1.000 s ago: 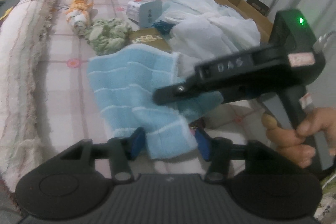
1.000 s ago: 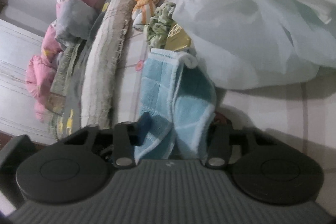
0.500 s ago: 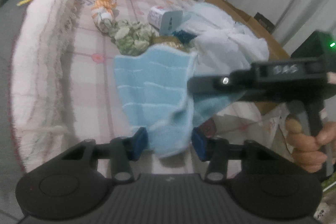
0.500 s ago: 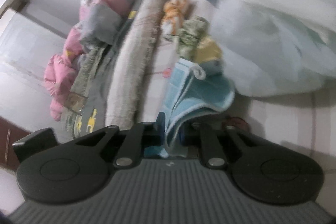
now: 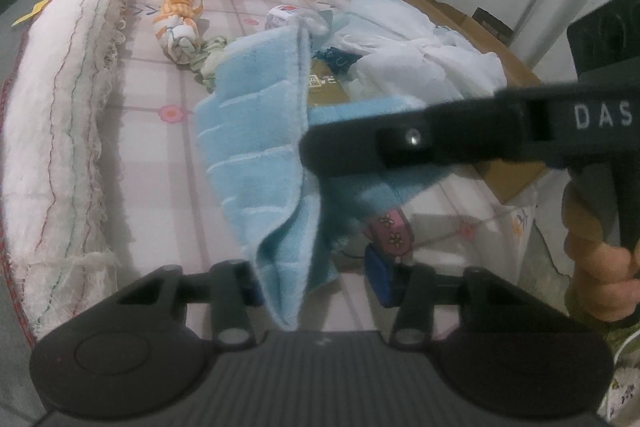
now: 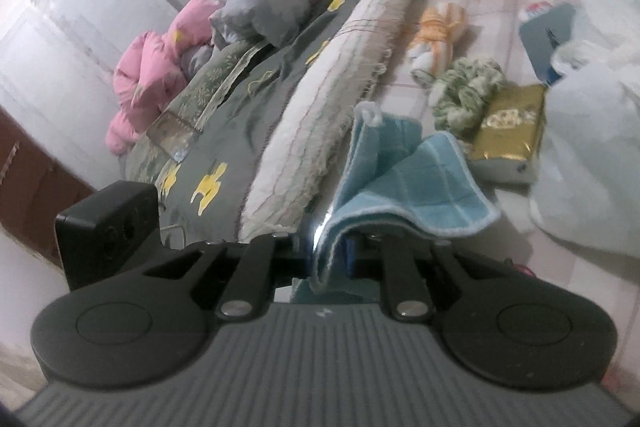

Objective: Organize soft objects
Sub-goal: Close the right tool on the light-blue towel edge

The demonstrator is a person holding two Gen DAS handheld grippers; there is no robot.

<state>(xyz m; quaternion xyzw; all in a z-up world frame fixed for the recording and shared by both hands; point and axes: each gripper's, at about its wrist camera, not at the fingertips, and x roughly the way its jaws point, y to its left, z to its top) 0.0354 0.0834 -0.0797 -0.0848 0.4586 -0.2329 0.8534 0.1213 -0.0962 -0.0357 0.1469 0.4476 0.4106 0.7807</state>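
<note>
Pinched hard in the fully closed right tongs [image 6: 334, 255]: a folded edge of the light-blue terry towel [image 5: 256, 155], lifted clear of the checked bedsheet [image 5: 160, 187] and draped forward and to the right over the jaws. Hanging down between the fingers of the left tongs [image 5: 316, 283]: the towel's lower corner, brushing the left-hand pad, with a clear gap to the right-hand pad. So only partly open there, and gripping nothing yet. Crossing just ahead of the left tongs from the right, carried by a hand [image 5: 600, 267]: the black body of the right tongs. Judged soft, limp and light, with a thick nap. No risk of breakage and little of slipping once squeezed, but sure to sag, twist and unfold wherever unsupported. Best taken at a hemmed corner or along the edge, through both layers of the fold, not mid-panel, for fear of mere bunching. For a flat spread, probably: pinch the hanging corner with the left tongs, well apart from the right-hand grip, then draw taut. Farther ahead of both tongs on the sheet, untouched: a green-and-white crumpled cloth [image 6: 464, 87], an orange-and-white knotted cloth [image 6: 436, 31], a gold tissue pack [image 6: 508, 123] just beyond the towel, and a heap of white fabric [image 6: 592, 147] off to the right.
</note>
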